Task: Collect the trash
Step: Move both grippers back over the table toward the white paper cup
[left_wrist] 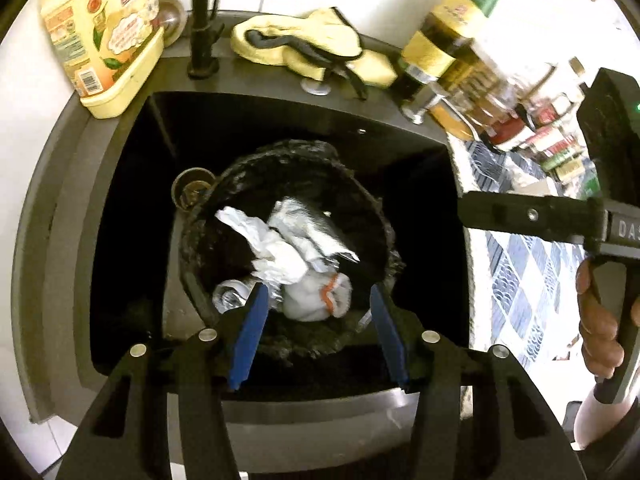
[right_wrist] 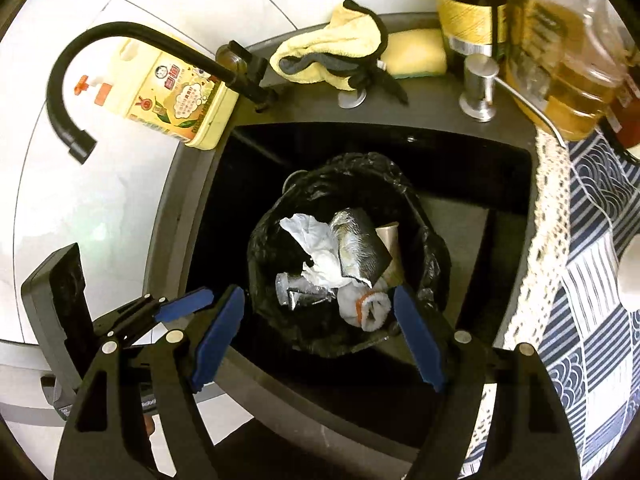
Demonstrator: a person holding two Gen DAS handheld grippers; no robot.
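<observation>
Both grippers hover over the bin in the sink.
The left gripper (left_wrist: 316, 308) and right gripper (right_wrist: 320, 308) have fingers apart, empty, above the bin (right_wrist: 434, 256) holding crumpled paper (right_wrist: 316, 248) at frame centre.

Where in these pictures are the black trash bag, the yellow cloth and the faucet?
black trash bag (right_wrist: 434, 248): right wrist view, on its crinkled right rim.
yellow cloth (left_wrist: 304, 28): left wrist view, on its folded top.
faucet (right_wrist: 120, 32): right wrist view, on the curved black spout.
</observation>
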